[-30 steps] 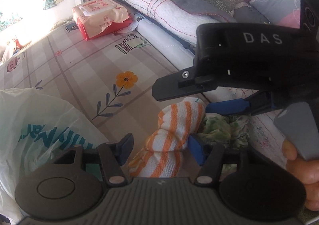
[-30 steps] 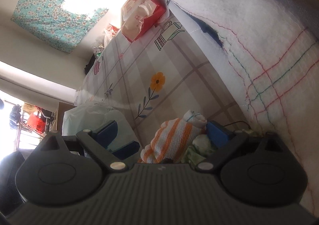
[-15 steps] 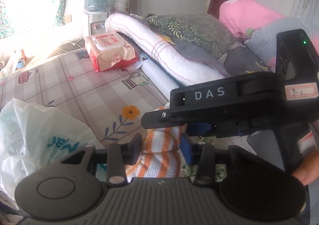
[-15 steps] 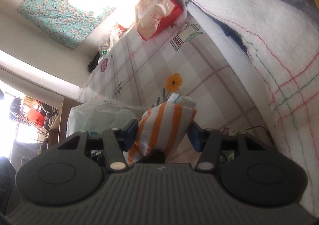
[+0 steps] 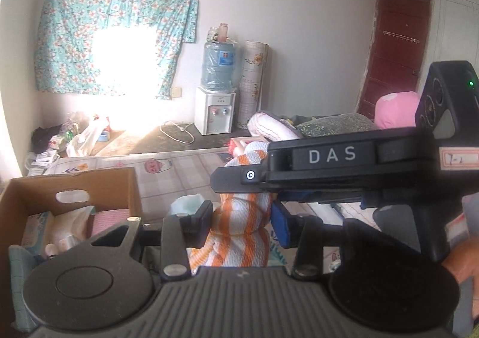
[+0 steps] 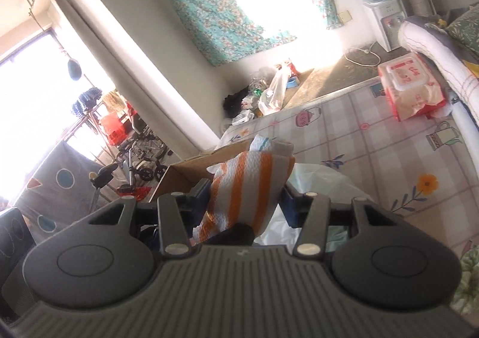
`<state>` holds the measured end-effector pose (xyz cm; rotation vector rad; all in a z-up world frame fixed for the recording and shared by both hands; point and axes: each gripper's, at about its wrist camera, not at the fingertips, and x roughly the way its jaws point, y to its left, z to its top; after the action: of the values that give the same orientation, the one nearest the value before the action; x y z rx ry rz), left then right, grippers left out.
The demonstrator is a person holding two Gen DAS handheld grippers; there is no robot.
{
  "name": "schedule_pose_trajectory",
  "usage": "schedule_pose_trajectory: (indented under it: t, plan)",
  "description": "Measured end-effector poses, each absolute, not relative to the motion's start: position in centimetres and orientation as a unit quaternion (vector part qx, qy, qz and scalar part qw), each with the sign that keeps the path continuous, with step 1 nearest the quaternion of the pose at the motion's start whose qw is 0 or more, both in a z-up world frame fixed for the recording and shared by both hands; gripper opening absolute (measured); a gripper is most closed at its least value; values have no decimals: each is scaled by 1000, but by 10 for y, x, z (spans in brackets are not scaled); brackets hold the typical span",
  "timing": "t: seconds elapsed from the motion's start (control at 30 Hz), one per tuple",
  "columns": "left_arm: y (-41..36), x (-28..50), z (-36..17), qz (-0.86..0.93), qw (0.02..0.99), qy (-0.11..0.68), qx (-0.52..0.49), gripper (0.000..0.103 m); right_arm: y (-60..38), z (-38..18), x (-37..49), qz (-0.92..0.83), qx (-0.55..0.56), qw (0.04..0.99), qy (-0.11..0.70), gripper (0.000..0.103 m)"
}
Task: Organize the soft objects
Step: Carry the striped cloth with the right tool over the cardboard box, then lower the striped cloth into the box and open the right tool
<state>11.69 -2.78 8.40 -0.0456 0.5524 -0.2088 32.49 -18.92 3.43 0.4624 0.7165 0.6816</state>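
An orange-and-white striped towel (image 5: 239,245) hangs bunched in the air above the bed, held from two sides. My left gripper (image 5: 242,219) is shut on its middle, pads pressing the cloth. My right gripper (image 6: 244,194) pinches the same striped towel (image 6: 248,185); its jaws are still closing on the cloth. In the left wrist view the right gripper's black body crosses just above my left fingers, and a hand shows at the right edge. An open cardboard box (image 5: 74,185) with items inside stands low on the left, beyond the towel in the right wrist view.
A white plastic bag (image 6: 323,185) lies on the patterned bed sheet (image 6: 374,140) under the towel. A red-and-white wipes pack (image 6: 410,86) and a rolled quilt (image 6: 431,44) lie at the bed's far right. A water dispenser (image 5: 215,110) stands by the wall.
Both grippers closed on the striped towel and lifted it off the bed. Both views swung upward, bringing the cardboard box and the room's walls into sight.
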Motion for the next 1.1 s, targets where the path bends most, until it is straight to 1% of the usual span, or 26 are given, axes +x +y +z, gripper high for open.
schedule_pose_trajectory:
  t: [0.17, 0.4, 0.5, 0.63, 0.7, 0.77, 0.83, 1.03, 1.1]
  plan:
    - [38, 93, 80, -23, 951, 304, -46, 44, -95, 35, 318, 399, 195, 811, 381, 46]
    - [135, 80, 39, 31, 914, 378, -141, 44, 35, 7, 299, 439, 110, 757, 472, 45]
    - [153, 79, 17, 33, 900, 406, -155, 43, 67, -7, 290, 436, 66, 746, 499, 46]
    - [160, 80, -1, 25, 884, 435, -169, 43, 82, -24, 286, 423, 19, 738, 526, 47]
    - [161, 80, -8, 17, 881, 441, -172, 42, 84, -29, 284, 413, 0, 739, 533, 49]
    - [161, 81, -12, 10, 877, 448, -174, 42, 86, -31, 285, 402, -19, 741, 537, 63]
    - [163, 82, -16, 10, 872, 455, -179, 42, 83, -30, 285, 397, -23, 743, 538, 69]
    - [168, 81, -17, 19, 869, 460, -184, 44, 73, -27, 292, 398, 0, 744, 537, 71]
    - [168, 79, -13, 22, 872, 453, -182, 49, 70, -24, 295, 402, 10, 747, 530, 73]
